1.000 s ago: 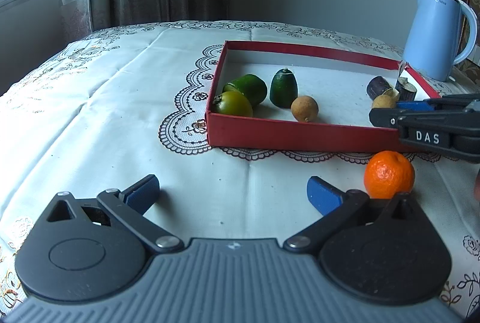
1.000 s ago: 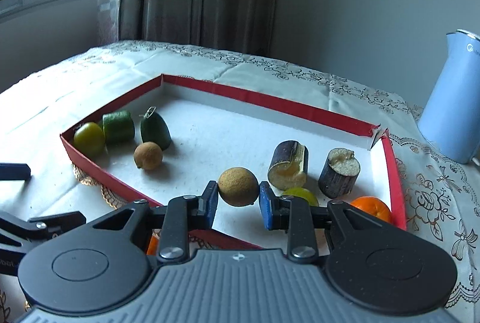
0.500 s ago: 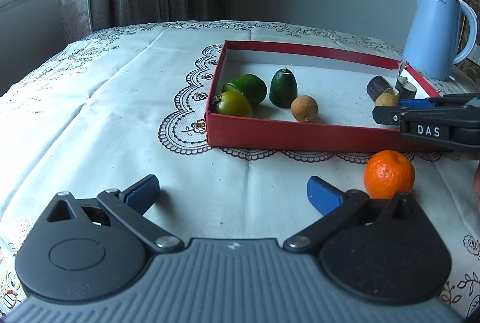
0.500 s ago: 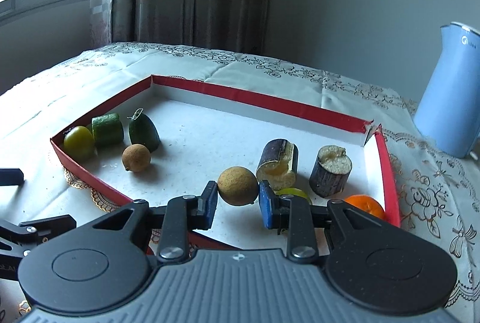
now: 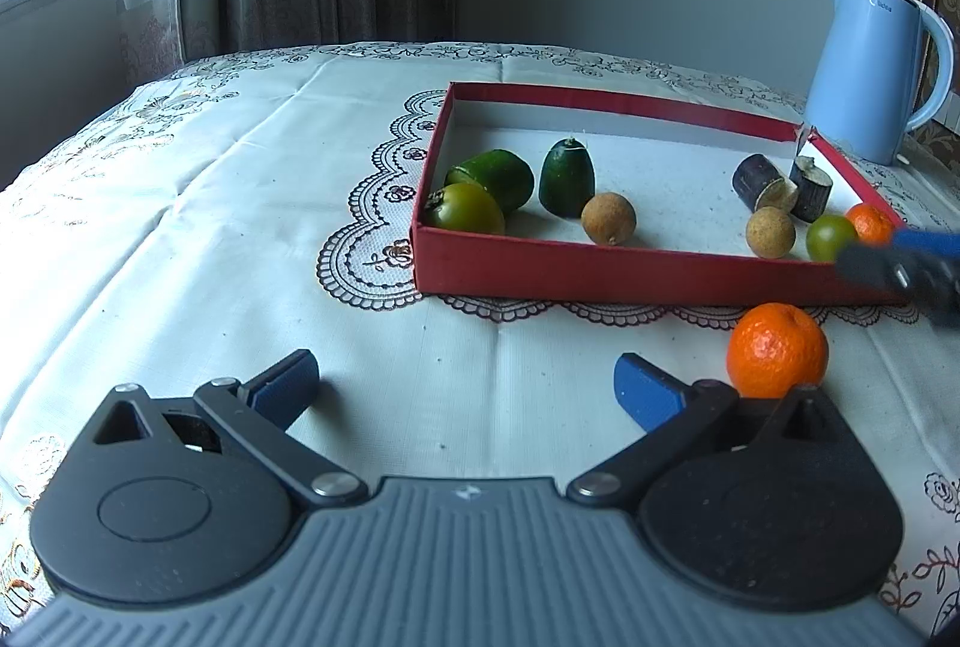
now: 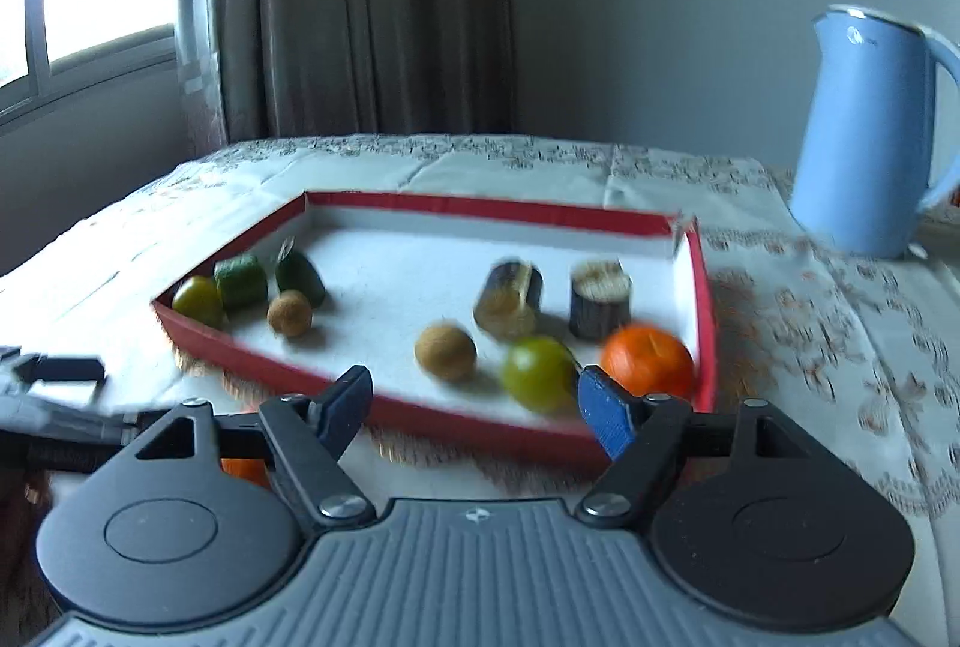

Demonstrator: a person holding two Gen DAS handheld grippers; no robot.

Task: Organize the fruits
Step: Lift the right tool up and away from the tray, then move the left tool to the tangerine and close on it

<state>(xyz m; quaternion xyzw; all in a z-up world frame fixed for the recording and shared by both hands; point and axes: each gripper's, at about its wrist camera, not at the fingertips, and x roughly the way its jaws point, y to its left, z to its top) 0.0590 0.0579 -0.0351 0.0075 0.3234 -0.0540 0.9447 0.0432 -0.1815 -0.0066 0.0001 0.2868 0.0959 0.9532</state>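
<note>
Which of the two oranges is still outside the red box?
The bigger-looking orange on the tablecloth, in front of the red box. The other orange lies in its right corner.

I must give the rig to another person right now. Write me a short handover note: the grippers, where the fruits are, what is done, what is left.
Left gripper: open, empty, low over the tablecloth.
Right gripper: jaws opening, nothing between them, in front of the red tray.
In the tray: two brown round fruits, green pieces at the left end, two dark cut pieces, a green fruit, a small orange.
Done: nine pieces lie in the tray.
Left: the orange on the cloth, beside the left gripper's right finger.
</note>
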